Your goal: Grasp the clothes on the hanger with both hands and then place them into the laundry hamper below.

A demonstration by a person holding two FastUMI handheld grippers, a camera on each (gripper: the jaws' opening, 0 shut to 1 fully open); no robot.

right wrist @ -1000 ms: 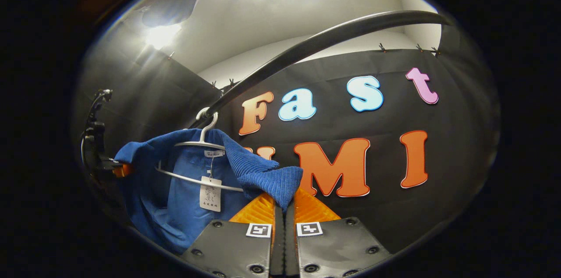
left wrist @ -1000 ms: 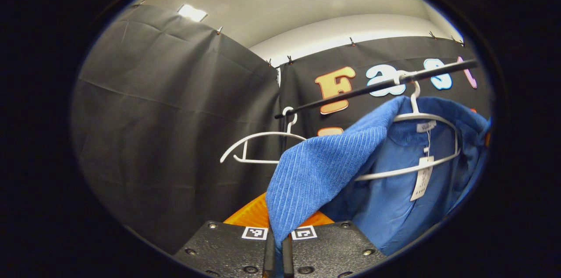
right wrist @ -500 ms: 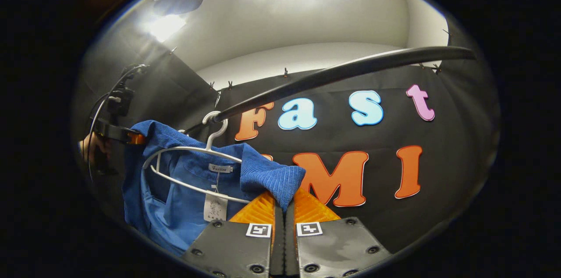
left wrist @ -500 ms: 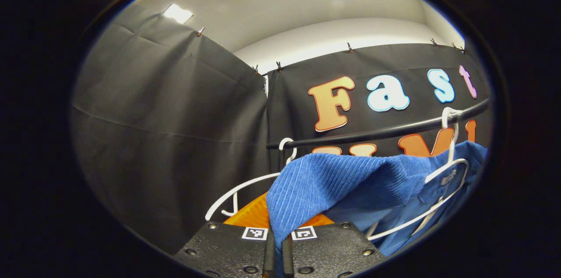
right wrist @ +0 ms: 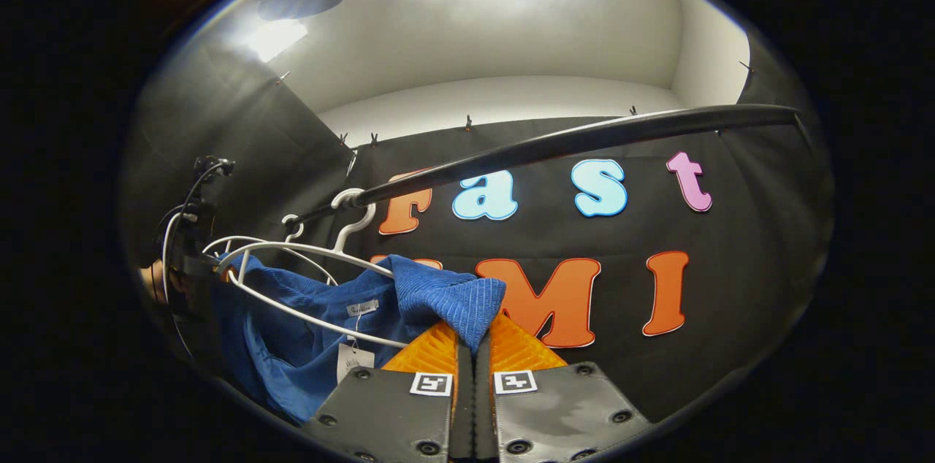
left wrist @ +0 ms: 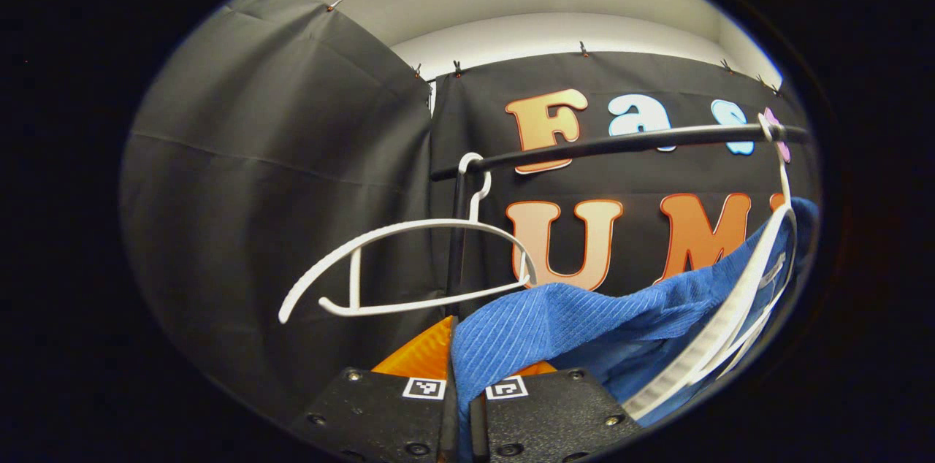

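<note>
left tongs closed with fingers together, right tongs likewise pinched closed, both raised

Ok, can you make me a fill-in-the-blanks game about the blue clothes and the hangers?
1. The garment pinched by the left gripper is ___ in colour.
2. The hangers are ___ in colour.
3. The hangers hook onto a black ___.
4. The right gripper is ___ on the garment.

Missing words: blue; white; rail; shut
</note>
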